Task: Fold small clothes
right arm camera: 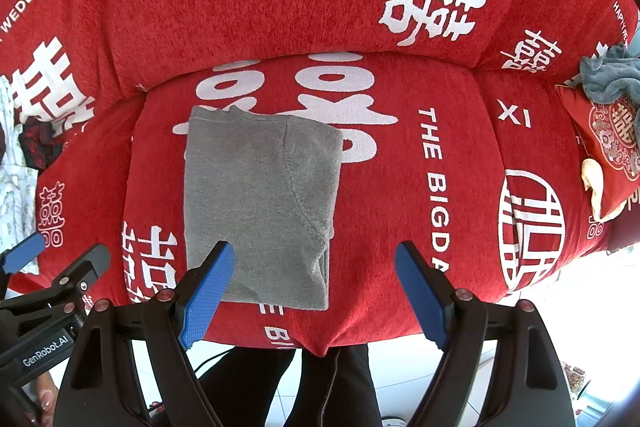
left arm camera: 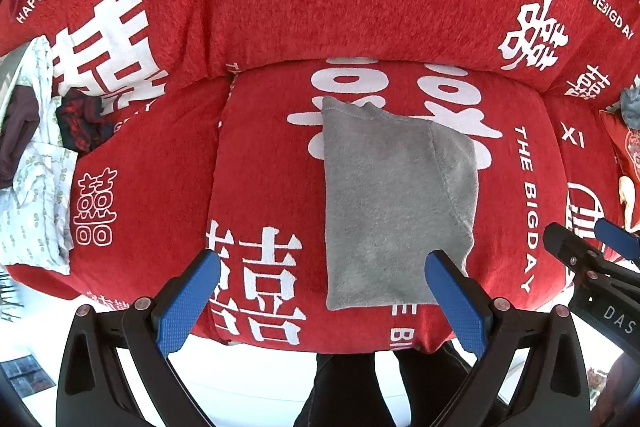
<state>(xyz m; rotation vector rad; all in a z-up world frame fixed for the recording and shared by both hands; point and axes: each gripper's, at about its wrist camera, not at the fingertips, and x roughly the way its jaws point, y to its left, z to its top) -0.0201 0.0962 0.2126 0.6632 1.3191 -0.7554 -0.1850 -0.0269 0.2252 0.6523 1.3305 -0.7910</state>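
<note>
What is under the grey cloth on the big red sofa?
The folded grey cloth lies on the red sofa cover, over part of its white printed characters. Their tops and sides stick out around it. Whether anything else hides beneath cannot be seen.

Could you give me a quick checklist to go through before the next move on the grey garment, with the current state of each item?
1. Left gripper open and empty: ok.
2. Right gripper open and empty: ok.
3. Grey garment lies flat on the red sofa seat, already folded into a compact rectangle: ok.
4. Garment clear of other things; the pile of clothes sits apart at the seat's left: ok.
5. Folded edges line up: cannot tell, the near right edge shows layers slightly offset.
6. Neither gripper touches the garment: ok, as far as the views show.
</note>
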